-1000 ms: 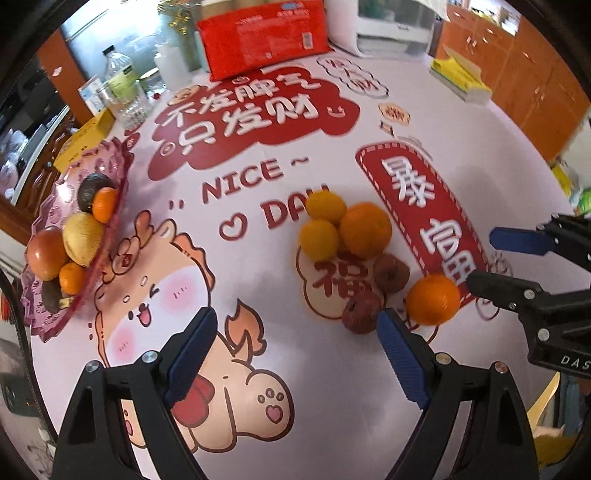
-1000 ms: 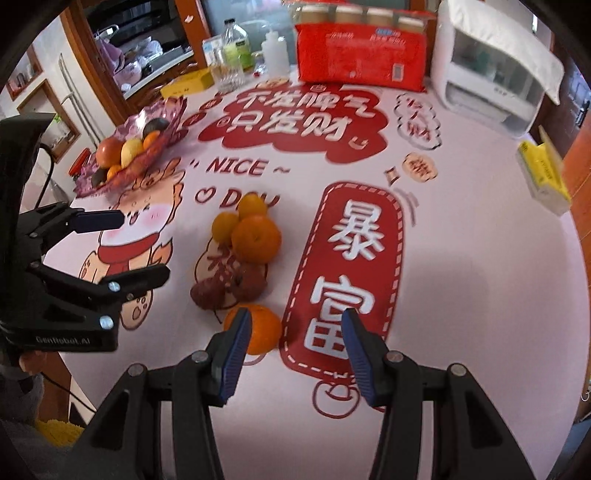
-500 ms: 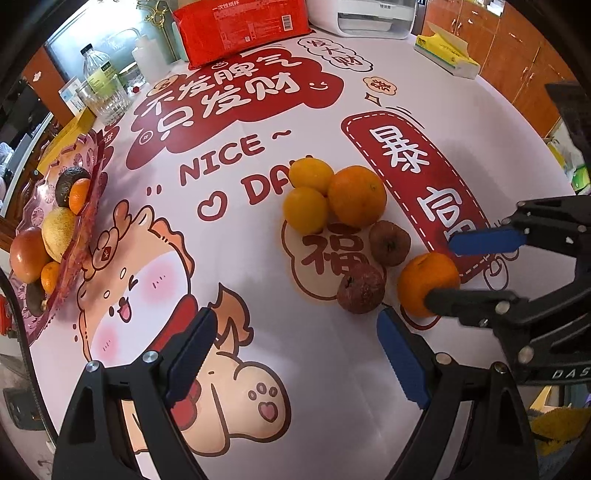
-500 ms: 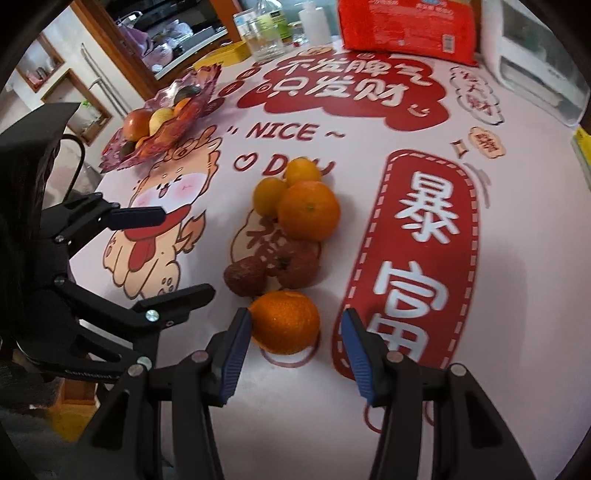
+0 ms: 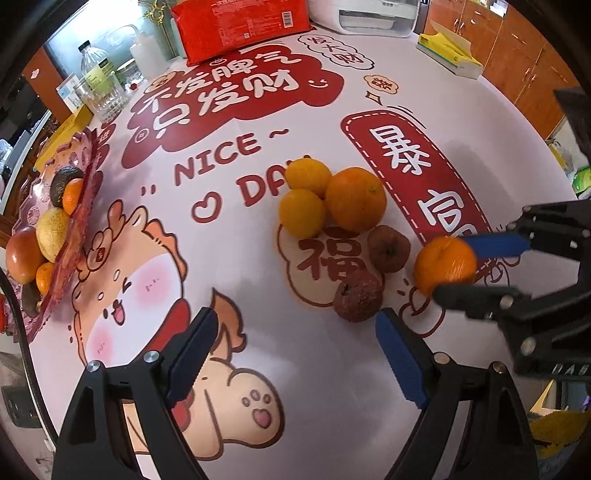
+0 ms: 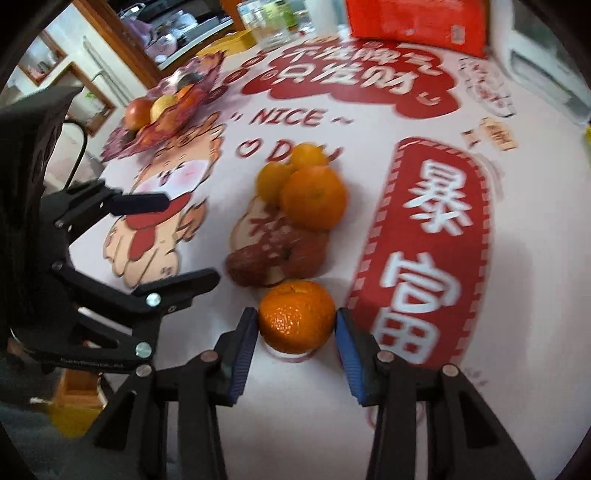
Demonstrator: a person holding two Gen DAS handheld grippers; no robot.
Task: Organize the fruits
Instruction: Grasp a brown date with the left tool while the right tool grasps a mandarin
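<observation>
A mandarin is flanked by the blue pads of the right gripper on a printed tablecloth, with both pads seen touching its sides; the left gripper is seen spread wide, empty, at left

Pretty busy kitchen: the worktop wears a loud pink-and-red cartoon cloth, orange-brown wooden cabinets run past its far right edge, and a white appliance sits at the far edge.
</observation>
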